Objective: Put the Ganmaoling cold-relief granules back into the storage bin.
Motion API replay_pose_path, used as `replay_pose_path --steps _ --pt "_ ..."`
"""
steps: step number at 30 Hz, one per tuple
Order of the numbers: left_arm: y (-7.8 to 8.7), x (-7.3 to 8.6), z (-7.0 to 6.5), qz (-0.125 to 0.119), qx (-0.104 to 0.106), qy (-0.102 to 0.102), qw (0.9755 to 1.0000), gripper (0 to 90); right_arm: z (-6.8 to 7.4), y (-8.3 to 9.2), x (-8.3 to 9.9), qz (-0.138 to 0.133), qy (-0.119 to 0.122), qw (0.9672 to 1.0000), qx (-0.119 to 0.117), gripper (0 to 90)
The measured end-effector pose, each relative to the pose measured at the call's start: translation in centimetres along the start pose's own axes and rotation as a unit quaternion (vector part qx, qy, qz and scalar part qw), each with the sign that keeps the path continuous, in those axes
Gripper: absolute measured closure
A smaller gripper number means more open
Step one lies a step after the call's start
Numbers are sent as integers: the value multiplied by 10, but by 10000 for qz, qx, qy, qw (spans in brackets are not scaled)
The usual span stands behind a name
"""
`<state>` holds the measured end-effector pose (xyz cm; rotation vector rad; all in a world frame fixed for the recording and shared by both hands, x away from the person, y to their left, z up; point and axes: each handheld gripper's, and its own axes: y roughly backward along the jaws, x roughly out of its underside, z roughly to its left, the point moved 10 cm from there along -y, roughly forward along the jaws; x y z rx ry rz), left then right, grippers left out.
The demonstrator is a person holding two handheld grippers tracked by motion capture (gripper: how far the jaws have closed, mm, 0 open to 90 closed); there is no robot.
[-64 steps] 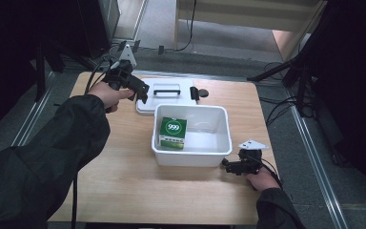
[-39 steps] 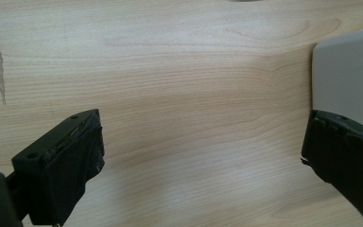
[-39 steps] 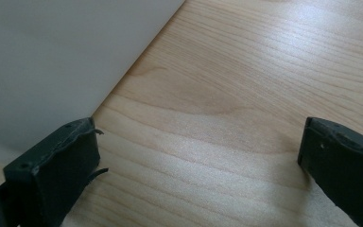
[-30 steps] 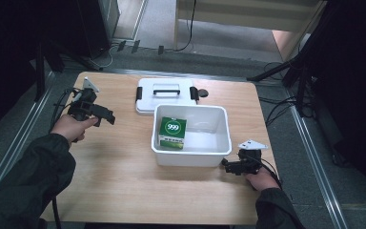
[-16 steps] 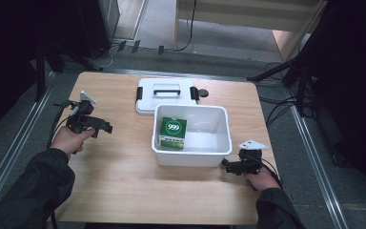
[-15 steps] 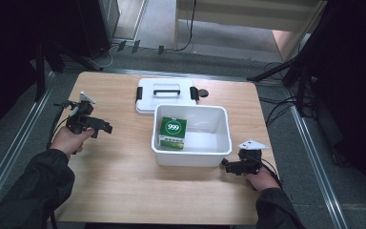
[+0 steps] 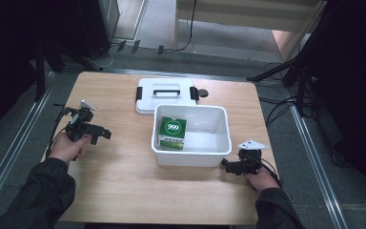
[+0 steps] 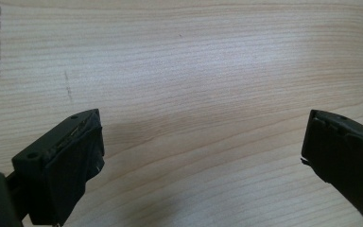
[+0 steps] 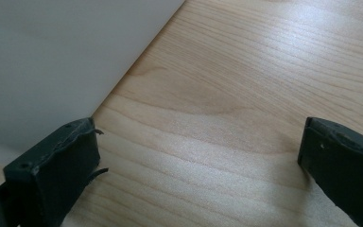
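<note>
White bin (image 7: pixel 190 157) holds a green box (image 7: pixel 172 133); both grippers, left (image 7: pixel 106 134) and right (image 7: pixel 225 165), gape empty, seemingly resting on wood

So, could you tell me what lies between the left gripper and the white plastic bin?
Only bare wooden table separates the left gripper from the white plastic bin, per the high view.
</note>
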<state>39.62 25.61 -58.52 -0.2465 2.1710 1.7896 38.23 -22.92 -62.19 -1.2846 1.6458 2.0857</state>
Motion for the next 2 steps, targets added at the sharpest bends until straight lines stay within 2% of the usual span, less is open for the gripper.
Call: replay_pose_path --steps 1,2 --pt "1 1 0 14 18 -40 10000 8 0 0 0 -3 0 10000 -2 0" --pt "0 0 -1 -68 11 4 10000 8 0 0 0 -5 3 10000 -4 0"
